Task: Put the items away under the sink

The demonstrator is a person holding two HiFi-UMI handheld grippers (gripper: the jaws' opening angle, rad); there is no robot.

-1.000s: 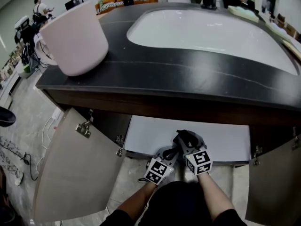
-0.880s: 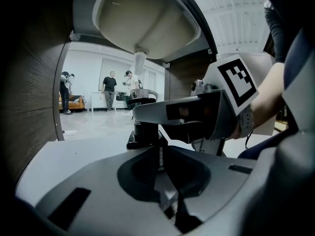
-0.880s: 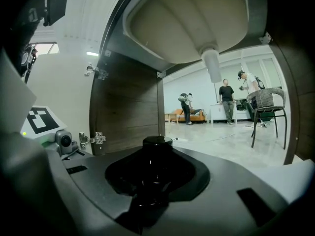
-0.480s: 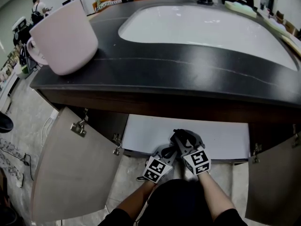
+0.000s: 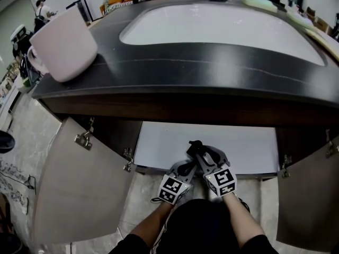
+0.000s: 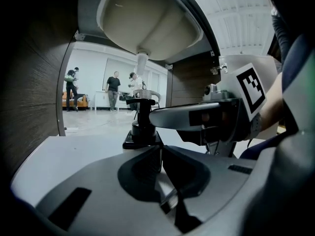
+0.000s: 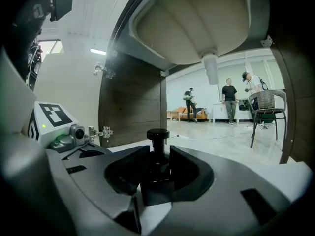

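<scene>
A black pump bottle (image 7: 157, 141) stands on the white cabinet floor (image 5: 159, 147) under the sink, close to the front edge. My right gripper (image 7: 158, 154) is shut on it, with a jaw on each side of the neck. In the left gripper view the same bottle (image 6: 141, 124) stands just past the tips of my left gripper (image 6: 160, 149), whose jaws are shut together with nothing between them. The right gripper's marker cube (image 6: 248, 87) shows at that view's right. From the head view both grippers, left (image 5: 186, 169) and right (image 5: 198, 153), sit side by side at the cabinet opening.
The sink bowl's underside (image 6: 147, 18) and its drain pipe (image 6: 141, 63) hang above the cabinet floor. Both cabinet doors, left (image 5: 79, 189) and right (image 5: 310, 194), stand open. A big pink mug (image 5: 63, 46) lies on the dark counter's left end.
The head view has shifted, so the counter and mug sit further left and up. Both grippers stay together at the cabinet's front edge, the right still on the bottle.
</scene>
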